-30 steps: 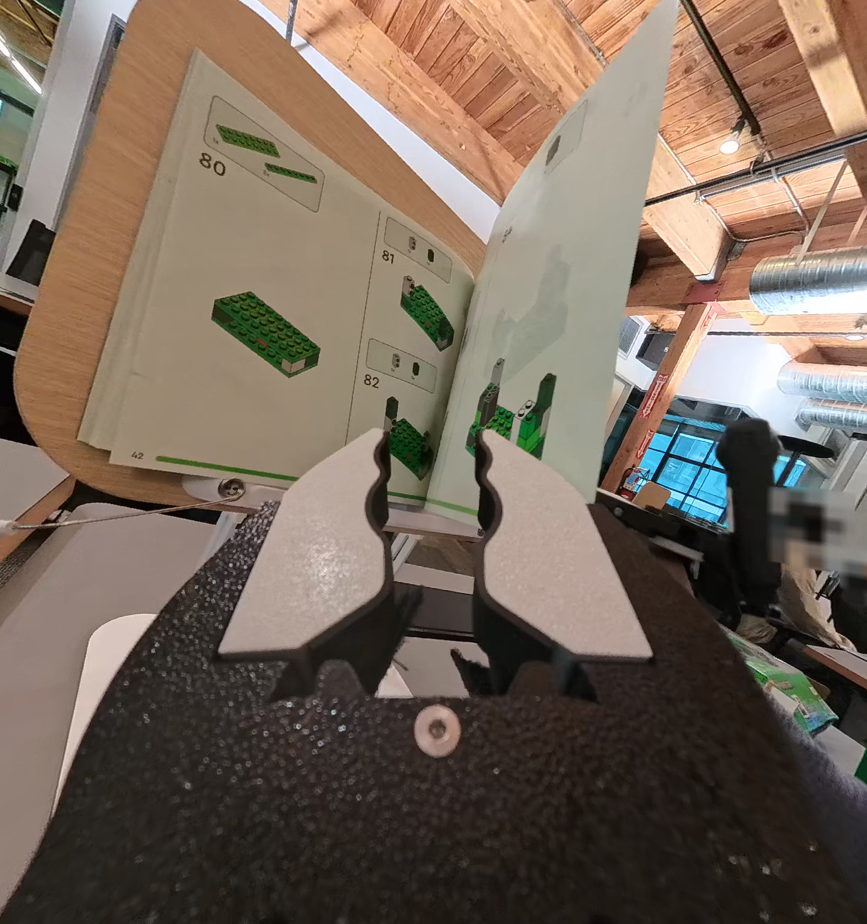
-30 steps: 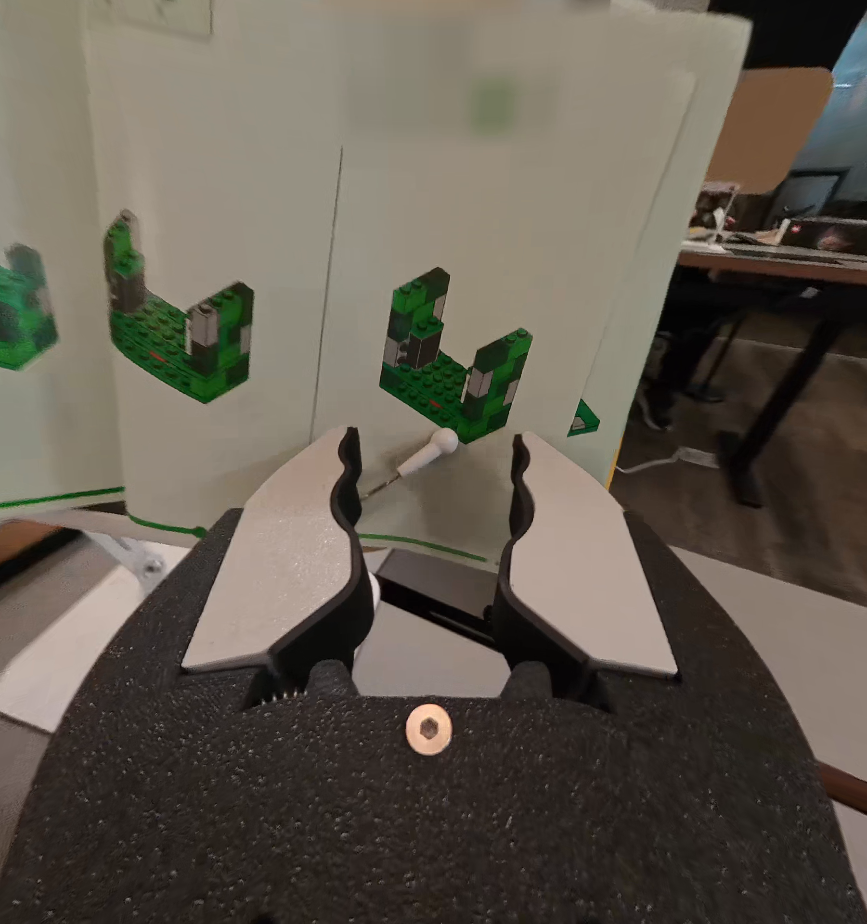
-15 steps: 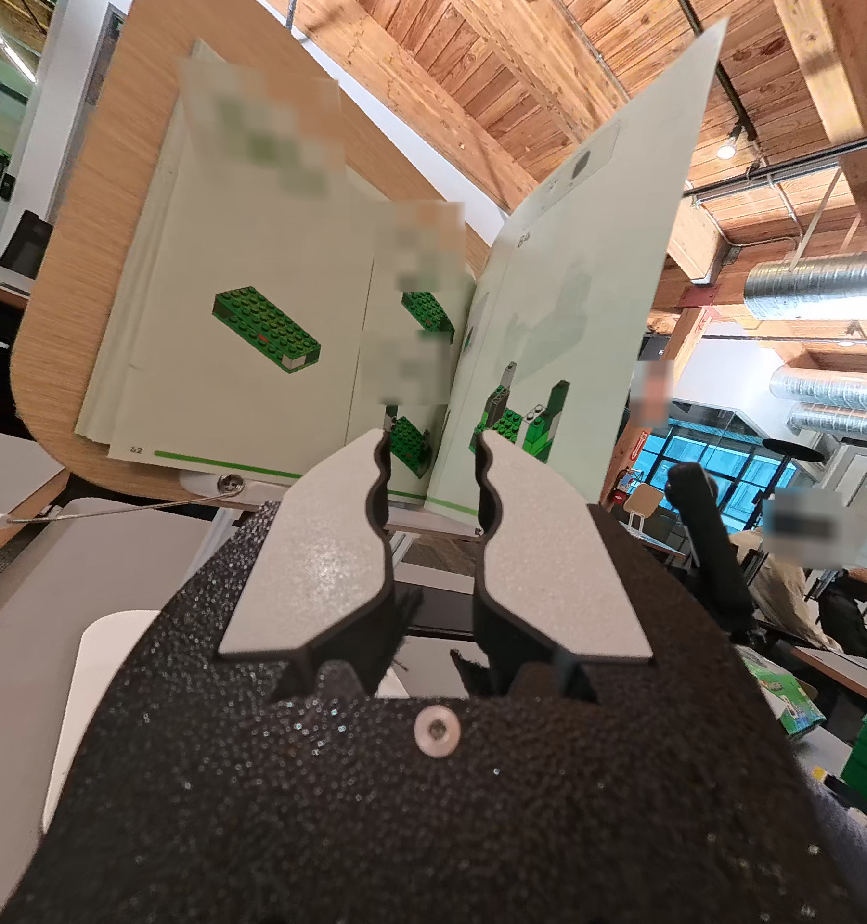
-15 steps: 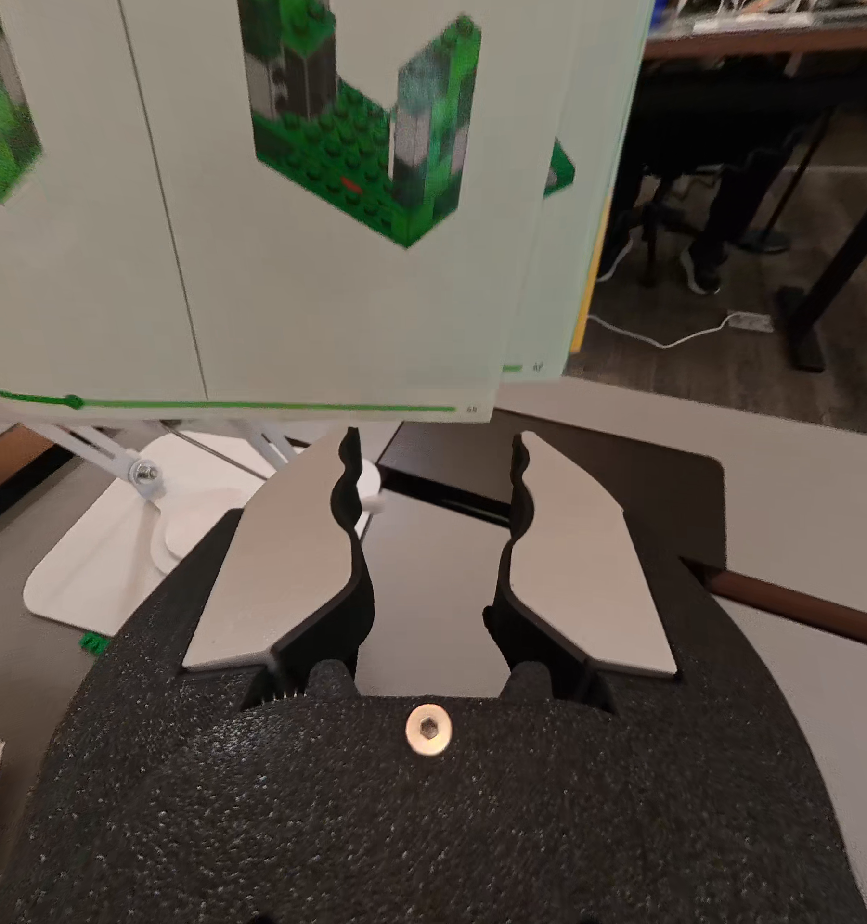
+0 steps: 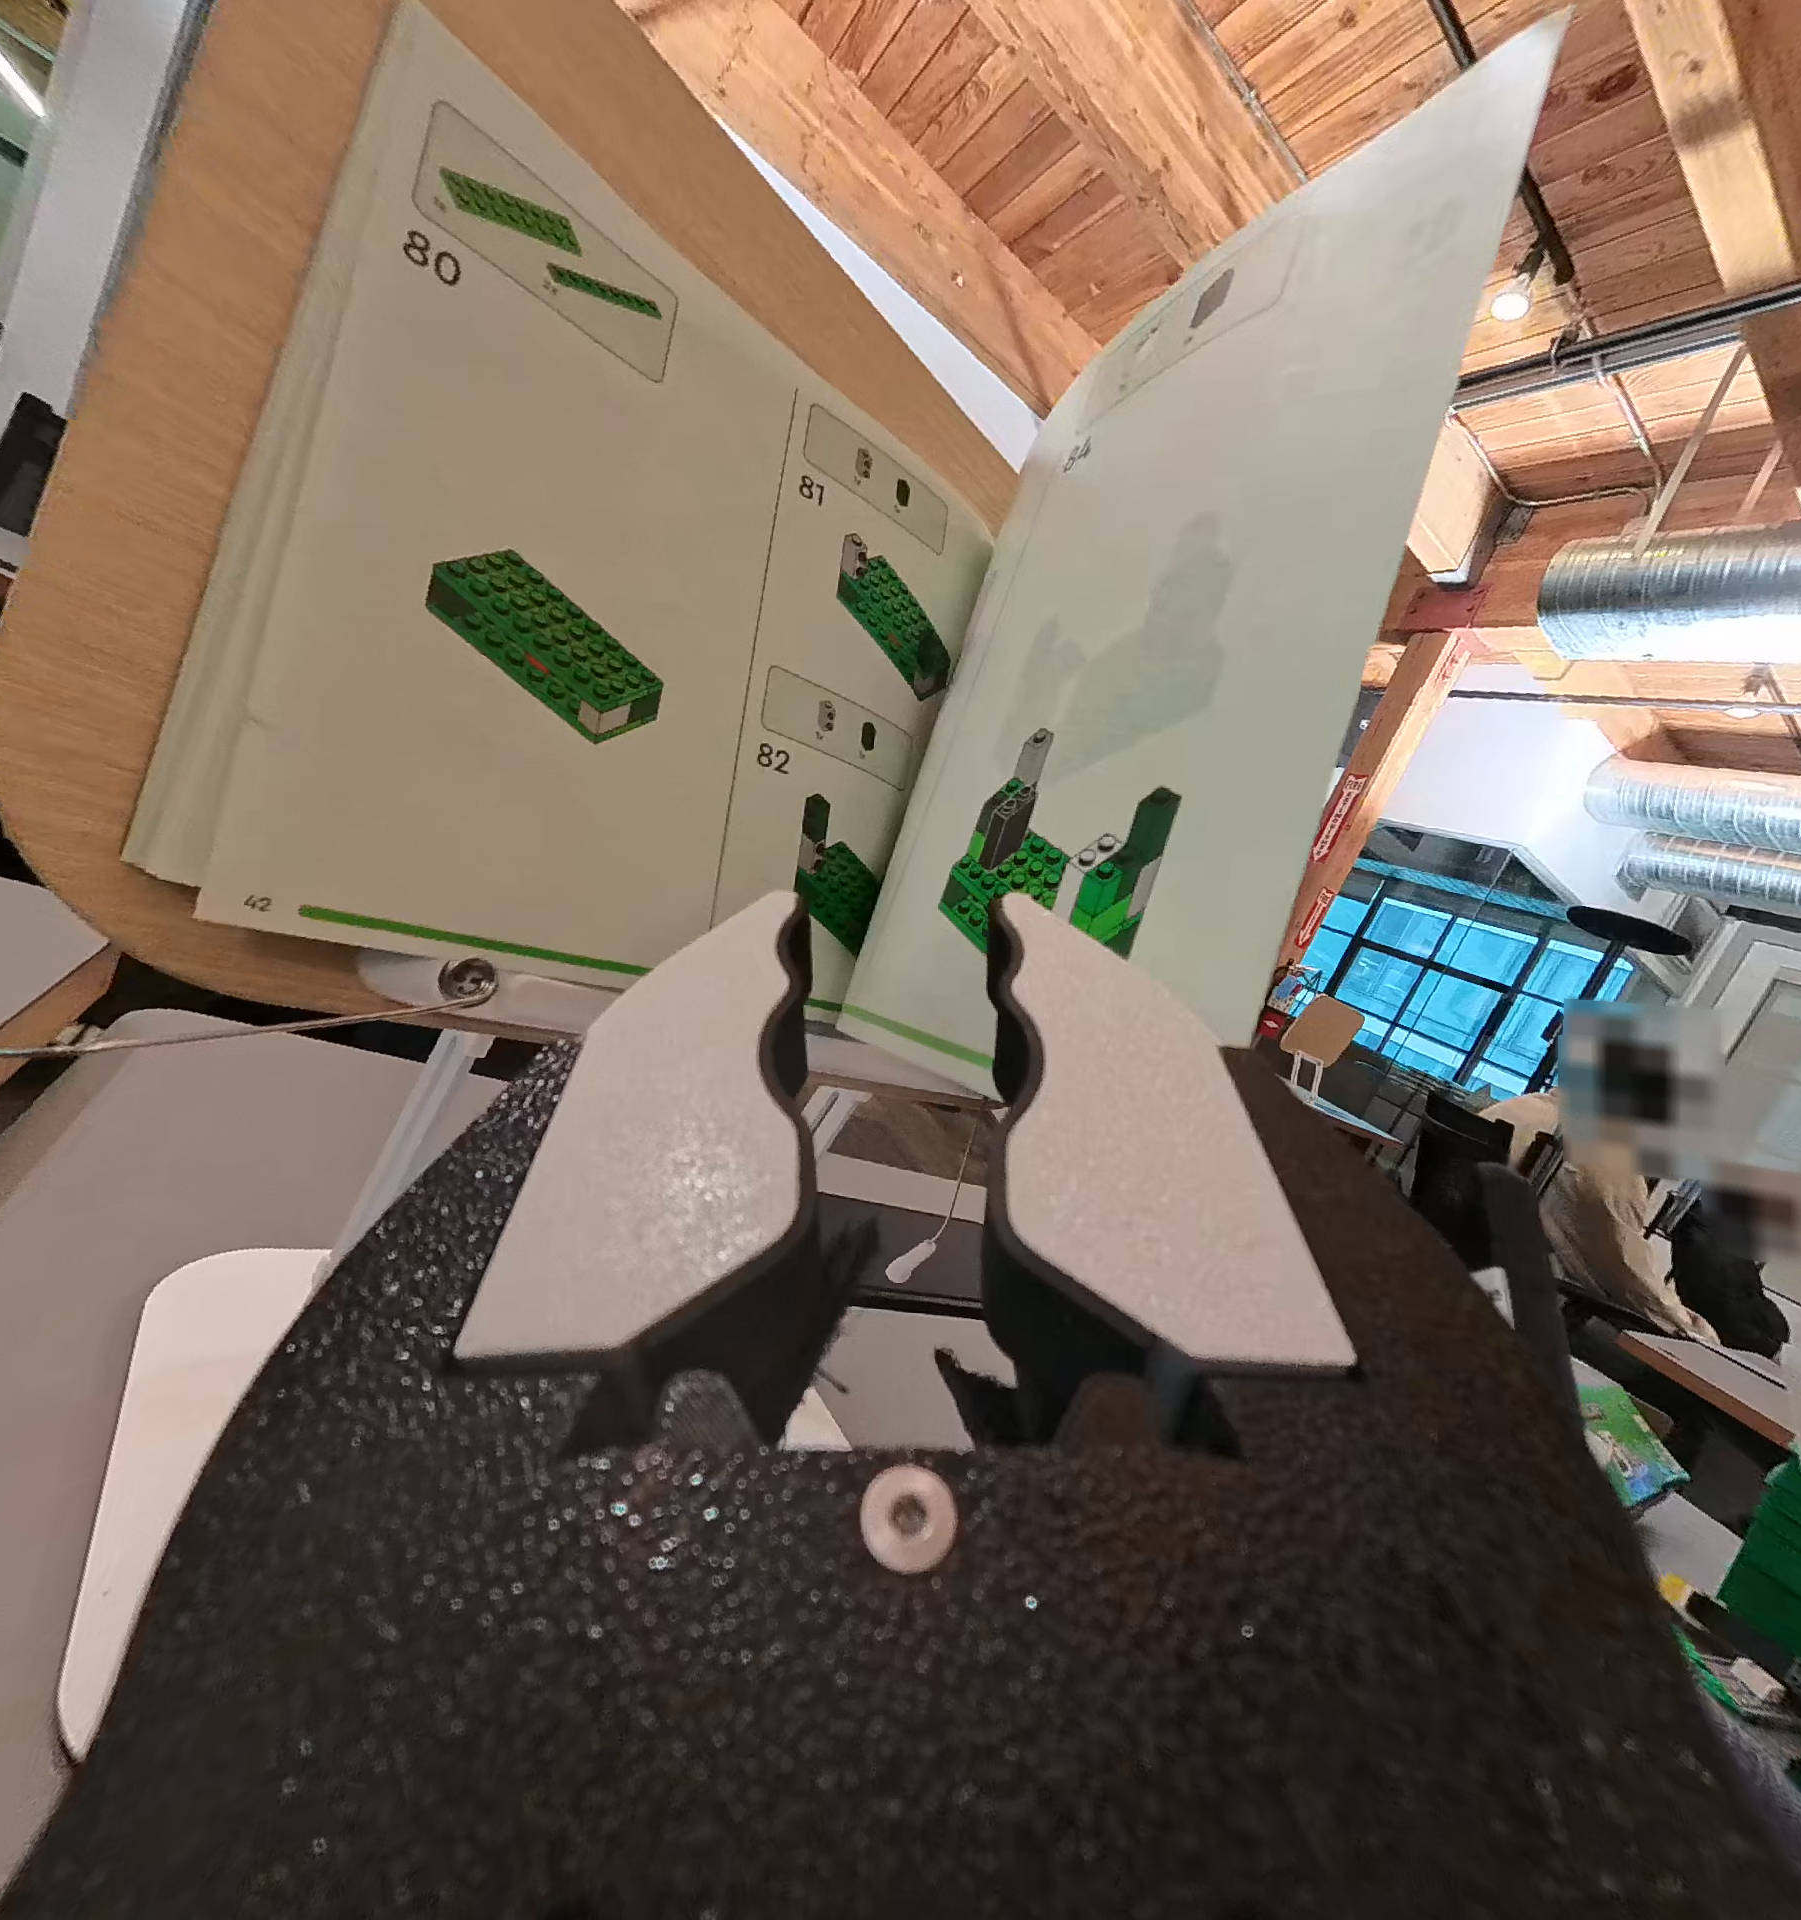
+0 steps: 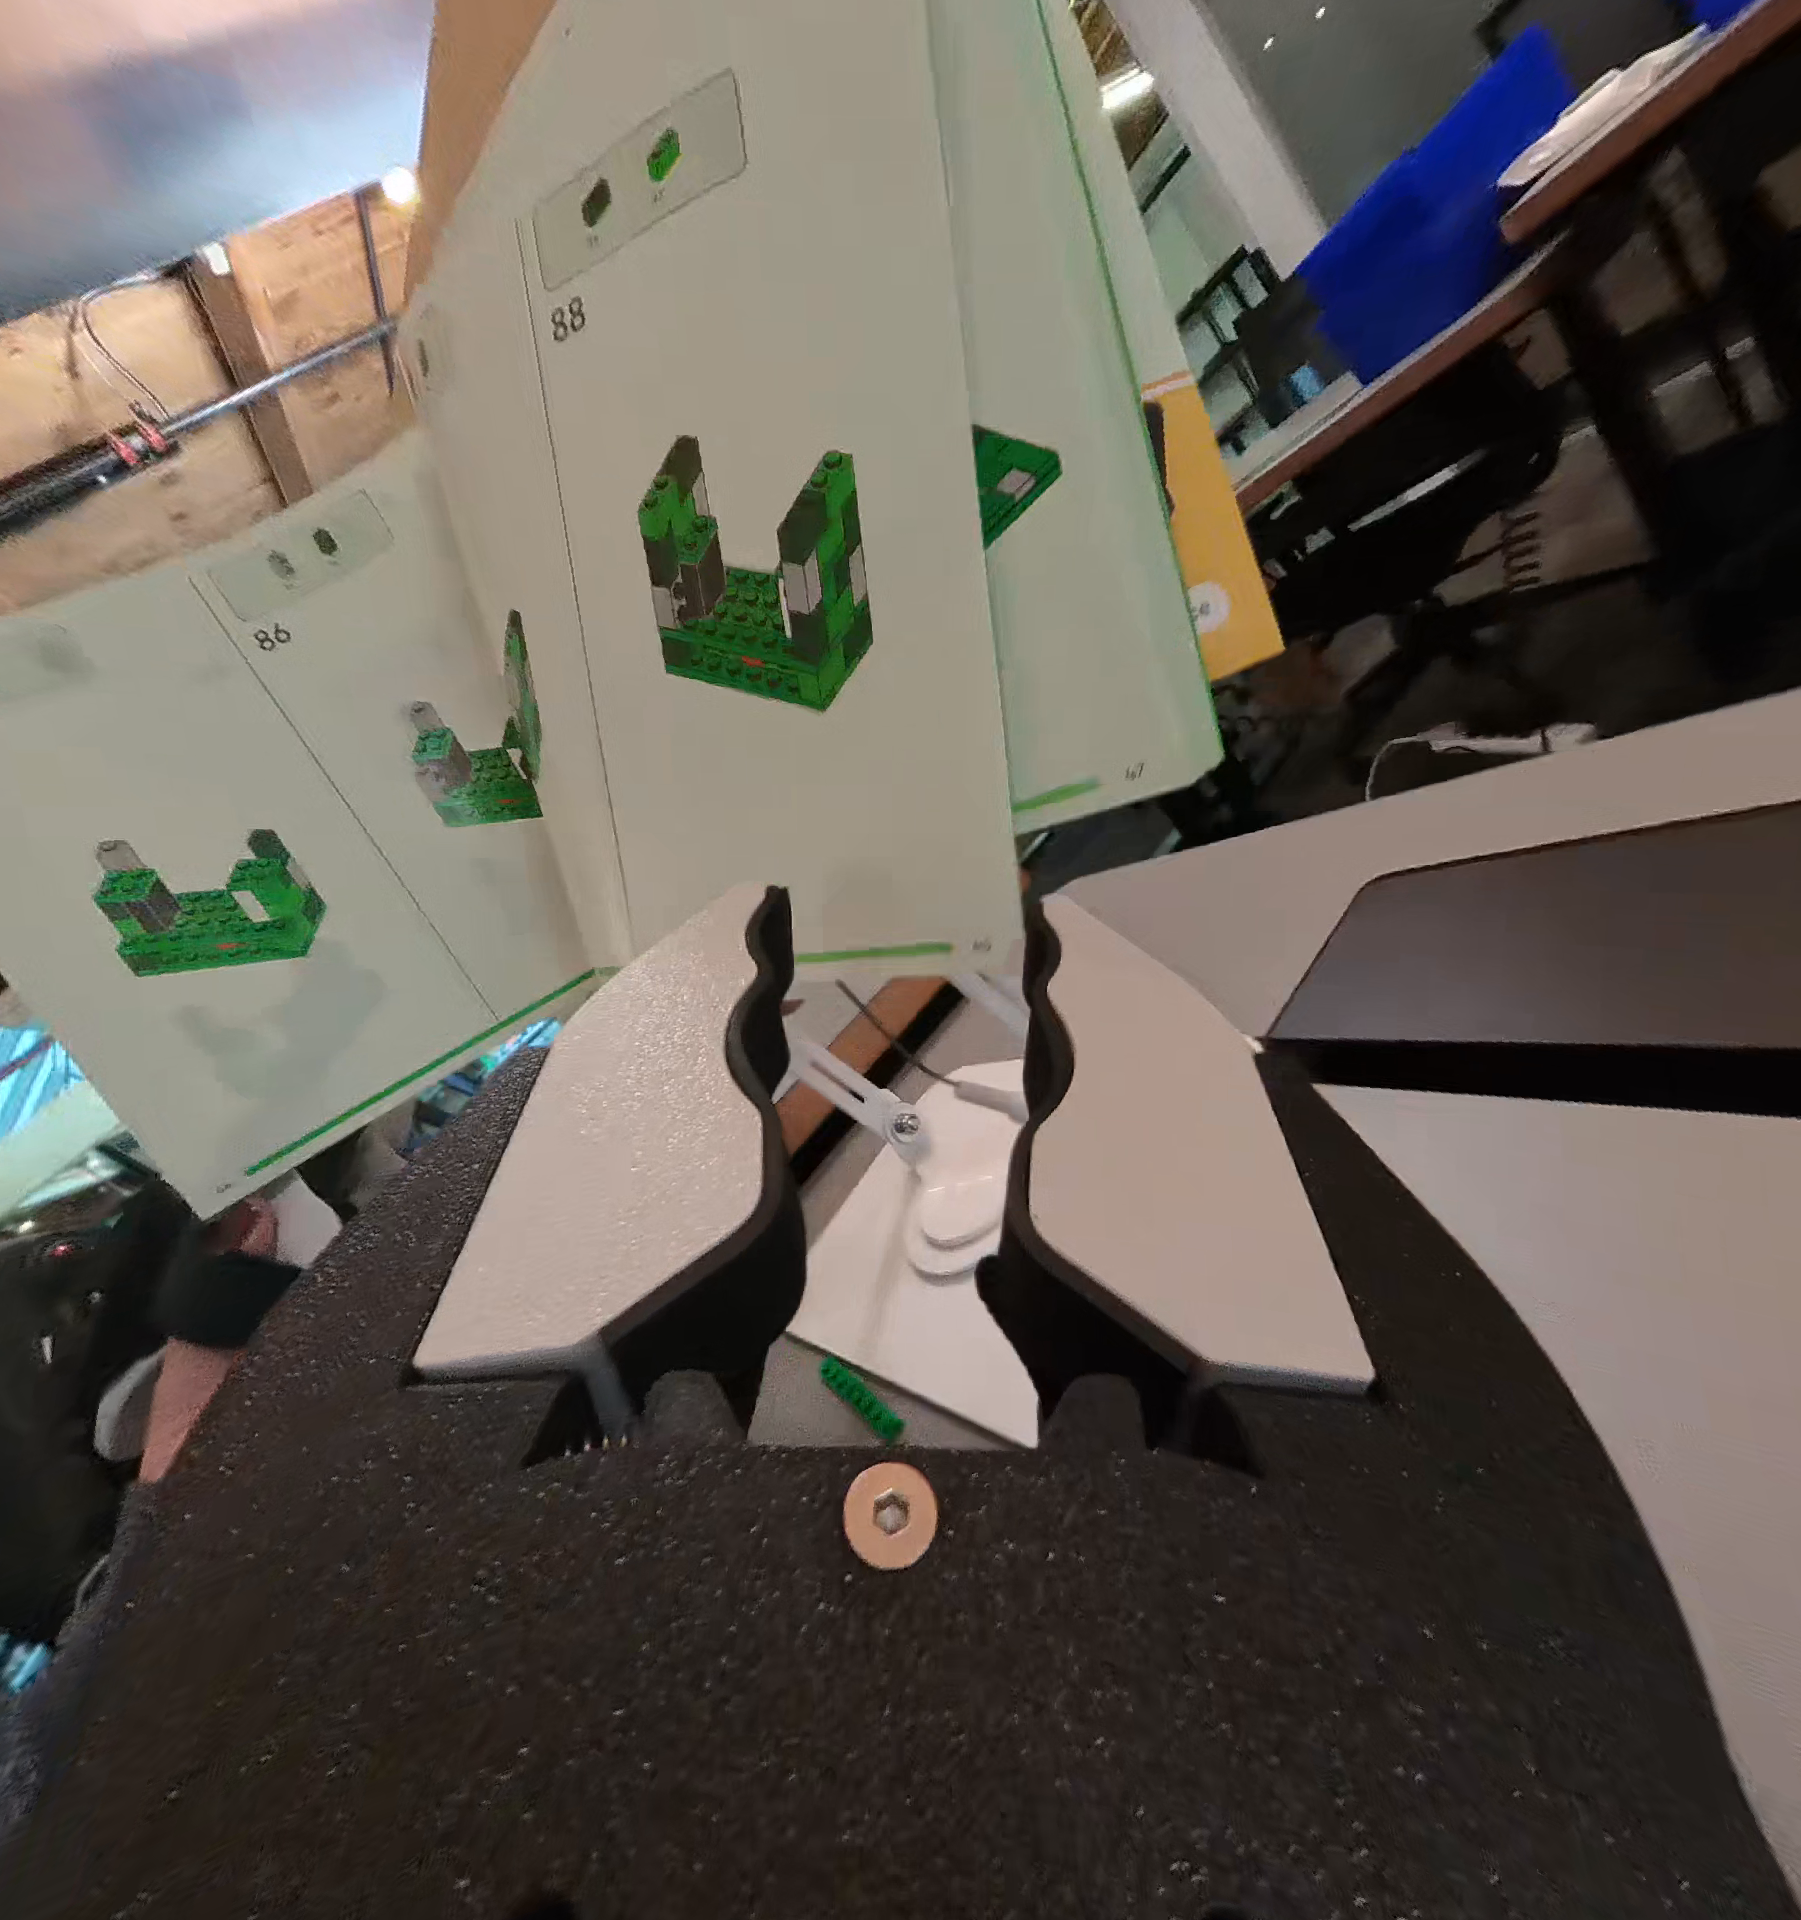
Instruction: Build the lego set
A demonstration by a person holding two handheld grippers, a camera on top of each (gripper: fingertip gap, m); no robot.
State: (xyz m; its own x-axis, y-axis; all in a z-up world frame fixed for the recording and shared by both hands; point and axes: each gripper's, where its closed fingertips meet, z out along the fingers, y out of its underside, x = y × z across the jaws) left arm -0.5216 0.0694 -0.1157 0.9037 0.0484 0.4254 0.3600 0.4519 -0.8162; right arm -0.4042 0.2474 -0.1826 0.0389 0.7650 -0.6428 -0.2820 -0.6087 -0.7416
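Note:
The lego instruction booklet (image 5: 522,582) leans open on a wooden stand (image 5: 148,436). One loose page (image 5: 1239,582) stands upright, away from the rest. My left gripper (image 5: 896,925) is open and empty, just below the booklet's bottom edge near the spine. In the right wrist view the same booklet (image 6: 771,520) fans out with several pages apart. My right gripper (image 6: 906,914) is open and empty under the bottom edge of one page. A thin green lego plate (image 6: 860,1397) lies on the table beside the stand's white base (image 6: 906,1320).
A wire page holder (image 5: 252,1029) sticks out left of the stand, and another with a white tip (image 5: 906,1262) hangs below it. A black mat (image 6: 1602,956) lies on the grey table to the right. Green bins (image 5: 1800,1558) stand far right. A hand shows low left (image 6: 200,1382). Left tips to right tips: about 25 centimeters.
The loose page has swung further right and stands more open. The right gripper has rolled and shifted, now under the page edge. The left gripper has barely moved. Both stay open.

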